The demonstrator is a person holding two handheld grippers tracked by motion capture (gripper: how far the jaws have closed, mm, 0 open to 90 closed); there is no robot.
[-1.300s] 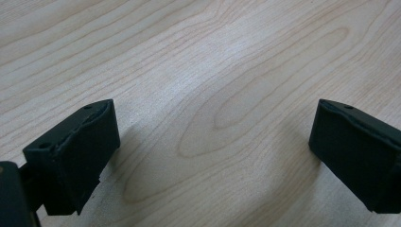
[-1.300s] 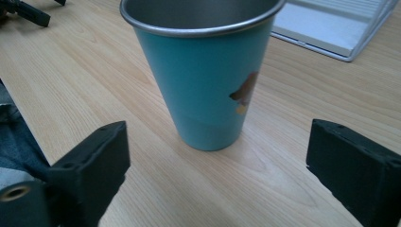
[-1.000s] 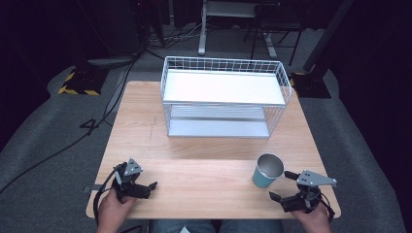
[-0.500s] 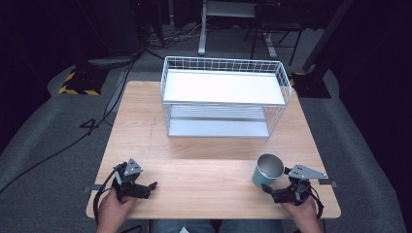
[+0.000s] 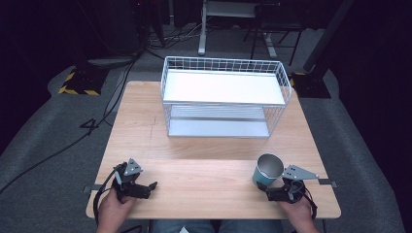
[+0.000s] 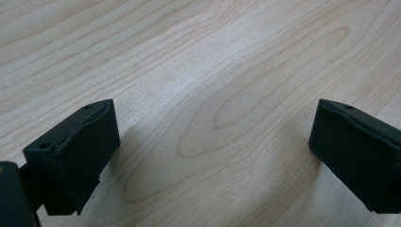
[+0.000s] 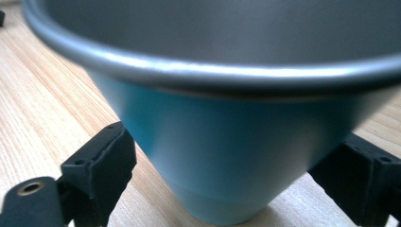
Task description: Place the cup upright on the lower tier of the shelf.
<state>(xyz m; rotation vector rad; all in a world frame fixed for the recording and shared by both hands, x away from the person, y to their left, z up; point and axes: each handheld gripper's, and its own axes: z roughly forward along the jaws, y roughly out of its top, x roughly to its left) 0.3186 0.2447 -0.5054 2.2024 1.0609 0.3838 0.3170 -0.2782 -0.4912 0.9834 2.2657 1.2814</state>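
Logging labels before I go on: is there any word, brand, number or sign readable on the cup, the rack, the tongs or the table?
None can be read.
Teal cup: plain wall, no print.
White wire rack: no label.
Wooden table: grain alone.
Left tongs and right tongs: plain black, no marking.

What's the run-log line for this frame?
left gripper: open, over bare table | right gripper: open, jaws either side of teal cup, contact unclear | wire rack: empty, far side
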